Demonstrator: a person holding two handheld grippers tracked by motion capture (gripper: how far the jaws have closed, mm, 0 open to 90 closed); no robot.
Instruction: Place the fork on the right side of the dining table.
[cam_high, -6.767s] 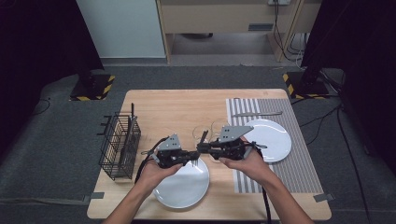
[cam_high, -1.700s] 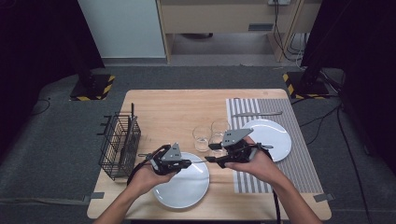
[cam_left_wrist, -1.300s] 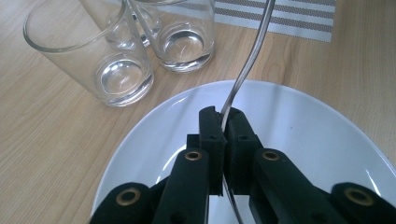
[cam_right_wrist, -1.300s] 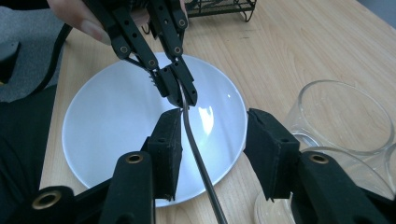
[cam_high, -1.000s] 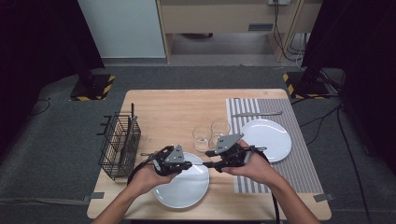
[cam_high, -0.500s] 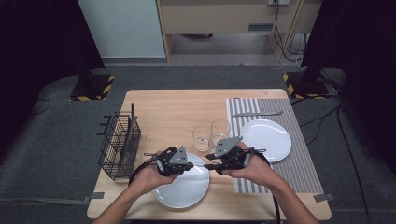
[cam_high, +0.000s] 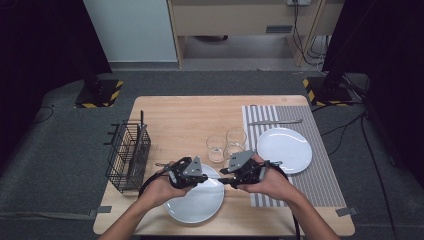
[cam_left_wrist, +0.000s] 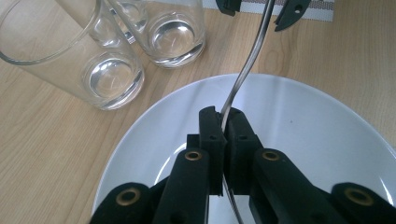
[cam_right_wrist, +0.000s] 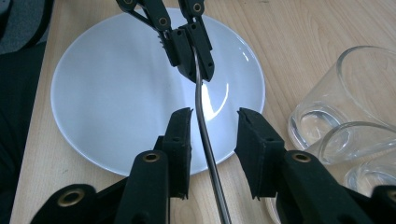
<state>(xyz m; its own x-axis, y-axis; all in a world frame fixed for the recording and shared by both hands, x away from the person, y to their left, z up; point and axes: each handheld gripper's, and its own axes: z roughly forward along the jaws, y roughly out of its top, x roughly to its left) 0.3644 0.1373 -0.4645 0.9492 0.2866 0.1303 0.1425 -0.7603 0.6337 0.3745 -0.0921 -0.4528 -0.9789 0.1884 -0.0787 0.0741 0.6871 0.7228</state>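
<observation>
Metal utensil handle (cam_right_wrist: 201, 112) spanning both grippers above white plate (cam_right_wrist: 107, 116).
Clamped in left gripper (cam_left_wrist: 223, 122); between right gripper (cam_right_wrist: 210, 123) jaws, just closing, pads not touching.

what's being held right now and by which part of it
Left gripper clamps a metal utensil on its thin handle. Right gripper straddles that handle, jaws just closing, not gripping yet.

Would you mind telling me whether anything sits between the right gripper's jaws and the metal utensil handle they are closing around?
Nothing visible does. The handle runs bare through the gap of the right gripper, whose jaws have just been closing without pressing on it. The left gripper clamps its far end, above the white plate.
</observation>
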